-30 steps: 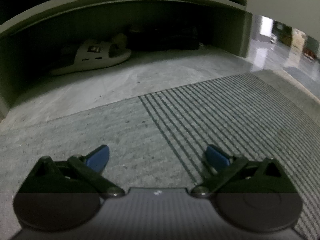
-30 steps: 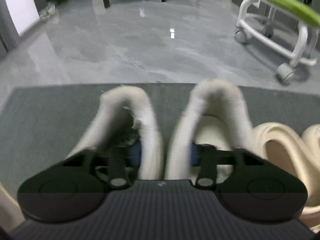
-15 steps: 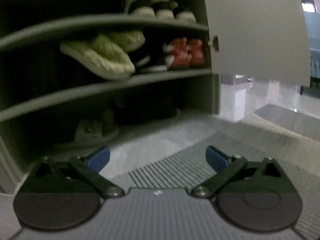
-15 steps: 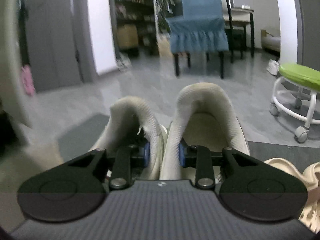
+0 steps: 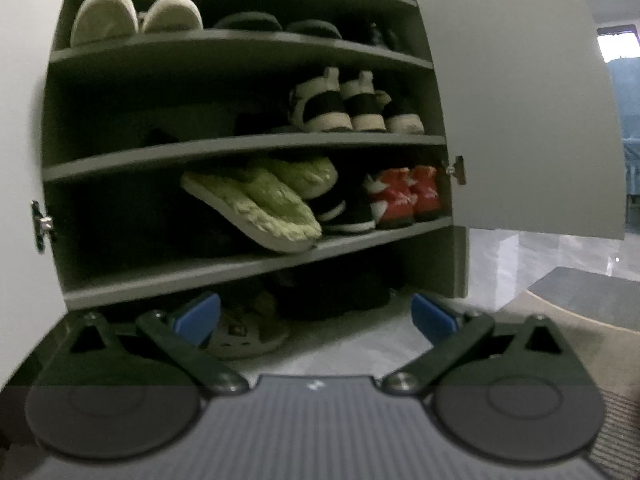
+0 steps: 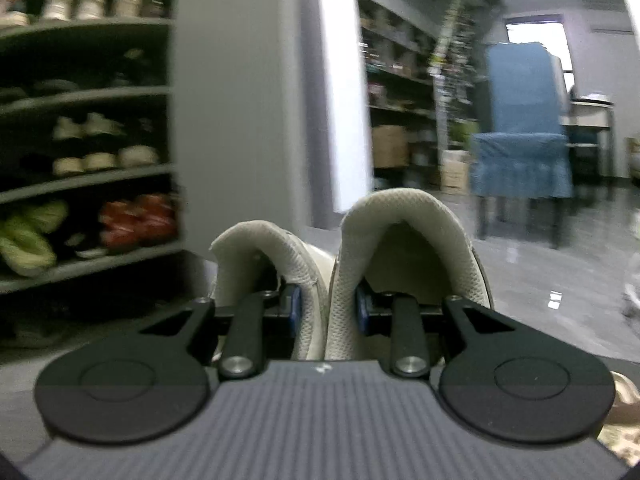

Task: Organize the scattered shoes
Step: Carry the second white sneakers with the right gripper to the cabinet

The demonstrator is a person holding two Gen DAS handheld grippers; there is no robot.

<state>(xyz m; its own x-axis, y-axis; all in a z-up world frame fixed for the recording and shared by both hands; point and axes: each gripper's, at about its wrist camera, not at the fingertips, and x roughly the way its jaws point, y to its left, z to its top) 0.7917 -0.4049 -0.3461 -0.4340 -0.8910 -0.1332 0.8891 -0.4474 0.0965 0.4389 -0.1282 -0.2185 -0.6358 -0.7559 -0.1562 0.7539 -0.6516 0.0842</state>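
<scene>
My right gripper (image 6: 327,312) is shut on a pair of white sneakers (image 6: 404,248), pinching the two inner heel walls together and holding them off the floor. The shoe cabinet (image 6: 84,176) stands to its left. My left gripper (image 5: 316,318) is open and empty, facing the open shoe cabinet (image 5: 248,146) at its lowest shelves. Green fuzzy slippers (image 5: 260,204) and red shoes (image 5: 404,194) lie on the second shelf from the bottom. A light sandal (image 5: 244,334) lies on the cabinet floor behind the left fingers.
The cabinet's open right door (image 5: 528,120) hangs to the right of the shelves. Black-and-white sandals (image 5: 340,104) fill the shelf above. A blue-covered chair (image 6: 520,136) stands on the glossy floor. A mat (image 5: 588,304) lies at right.
Both grippers have tilted up from the mat. The right one has lifted the sneakers and swung left toward the cabinet. The left one stays open and now faces higher shelves.
</scene>
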